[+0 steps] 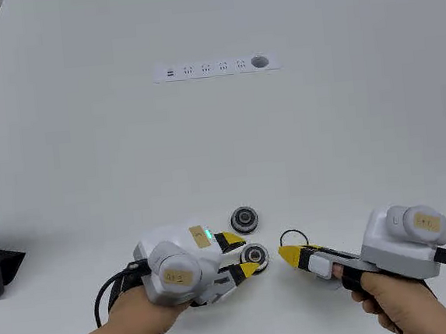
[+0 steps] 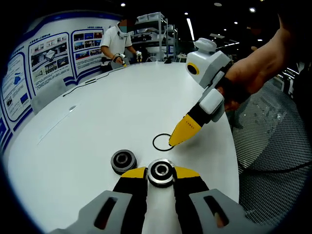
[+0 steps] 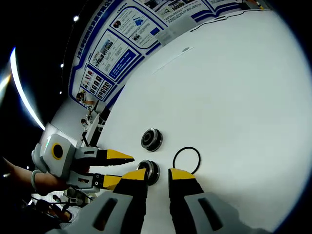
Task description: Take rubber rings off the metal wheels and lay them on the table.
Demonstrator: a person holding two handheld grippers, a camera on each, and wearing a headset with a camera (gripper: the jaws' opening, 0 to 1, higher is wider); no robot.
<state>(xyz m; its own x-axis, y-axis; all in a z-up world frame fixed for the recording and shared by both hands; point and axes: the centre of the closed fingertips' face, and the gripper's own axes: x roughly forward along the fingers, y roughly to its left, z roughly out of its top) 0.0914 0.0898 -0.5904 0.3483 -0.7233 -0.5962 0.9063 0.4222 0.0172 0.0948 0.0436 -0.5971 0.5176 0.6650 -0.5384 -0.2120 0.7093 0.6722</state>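
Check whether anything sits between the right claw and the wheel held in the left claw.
Nothing visible does. Bare table separates the right claw from the wheel in the left claw. The loose rubber ring lies beside the right claw, off that line; the second wheel sits farther away.

No legible text; tan sticker [image 1: 178,277] on left hand-held gripper [image 1: 248,252] and wall posters [image 2: 48,53], perhaps lettered, too blurred.
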